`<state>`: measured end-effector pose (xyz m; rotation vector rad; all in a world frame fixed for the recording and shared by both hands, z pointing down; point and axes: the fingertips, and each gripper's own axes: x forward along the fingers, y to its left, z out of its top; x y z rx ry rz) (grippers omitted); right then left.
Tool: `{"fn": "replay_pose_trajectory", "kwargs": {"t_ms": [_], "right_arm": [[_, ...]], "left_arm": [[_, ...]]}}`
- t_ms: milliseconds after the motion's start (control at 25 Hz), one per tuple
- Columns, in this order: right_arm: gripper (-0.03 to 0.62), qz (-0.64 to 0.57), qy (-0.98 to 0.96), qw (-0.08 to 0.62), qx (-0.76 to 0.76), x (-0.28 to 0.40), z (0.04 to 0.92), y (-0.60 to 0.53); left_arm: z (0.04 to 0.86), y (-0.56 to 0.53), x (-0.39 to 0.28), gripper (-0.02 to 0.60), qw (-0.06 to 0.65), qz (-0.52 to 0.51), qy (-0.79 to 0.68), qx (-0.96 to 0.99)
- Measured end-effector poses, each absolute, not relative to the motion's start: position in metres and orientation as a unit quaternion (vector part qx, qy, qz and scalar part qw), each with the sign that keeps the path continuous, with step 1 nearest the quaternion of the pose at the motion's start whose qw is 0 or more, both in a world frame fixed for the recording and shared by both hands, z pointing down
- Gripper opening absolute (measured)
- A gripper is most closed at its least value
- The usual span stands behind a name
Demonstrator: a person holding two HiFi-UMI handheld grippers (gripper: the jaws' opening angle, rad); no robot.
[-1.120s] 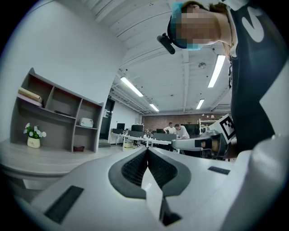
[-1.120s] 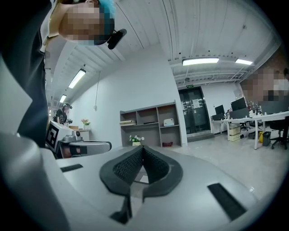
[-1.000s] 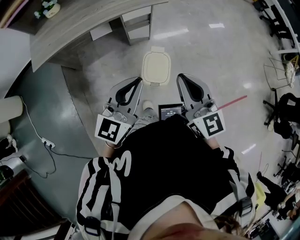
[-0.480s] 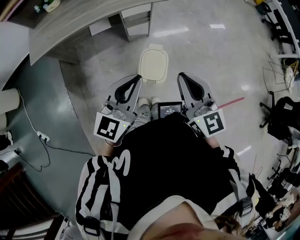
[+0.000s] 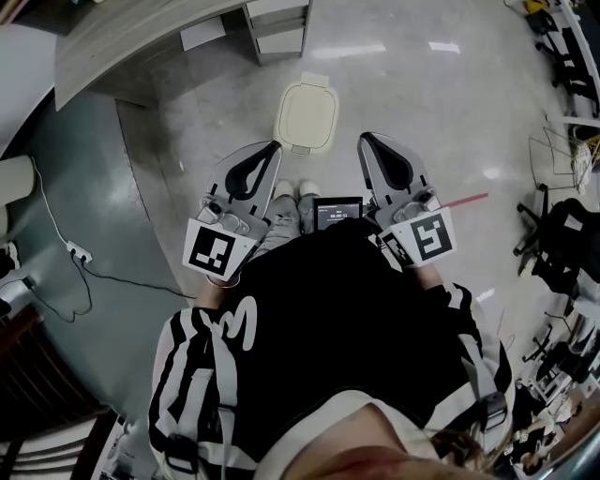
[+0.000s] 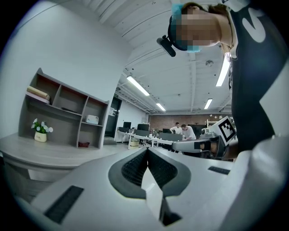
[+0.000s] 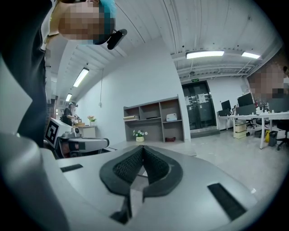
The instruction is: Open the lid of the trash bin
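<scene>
The trash bin (image 5: 307, 116) stands on the floor (image 5: 450, 112) just ahead of the person's shoes (image 5: 289, 193), with its cream lid (image 5: 310, 101) shut. The left gripper (image 5: 273, 148) and right gripper (image 5: 365, 142) are held out front, each with its jaws pressed together on nothing, and both are clear of the bin.

To proceed, lower one gripper, part its jaws and take the lid's near edge. The small tab (image 5: 300, 147) there is possibly a grip, but it is too small to confirm.

Compared with one second earlier, the bin sits slightly higher in the head view. The gripper posture is unchanged.

Trash bin (image 5: 307, 116) on floor (image 5: 422, 103), ahead between both grippers, shelf unit (image 5: 278, 28) beyond
</scene>
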<state>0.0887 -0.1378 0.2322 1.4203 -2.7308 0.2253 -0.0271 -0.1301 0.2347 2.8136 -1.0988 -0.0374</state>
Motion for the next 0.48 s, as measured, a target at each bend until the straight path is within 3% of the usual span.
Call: {"fn": "replay_pose_trajectory", "kwargs": {"t_ms": [480], "right_arm": [[0.008,0.073,-0.9,0.059,0.425,0.083,0.259,-0.156]], "left_arm": [[0.255,-0.137,-0.031,0.008,0.072,-0.002,-0.373,0.925]]}}
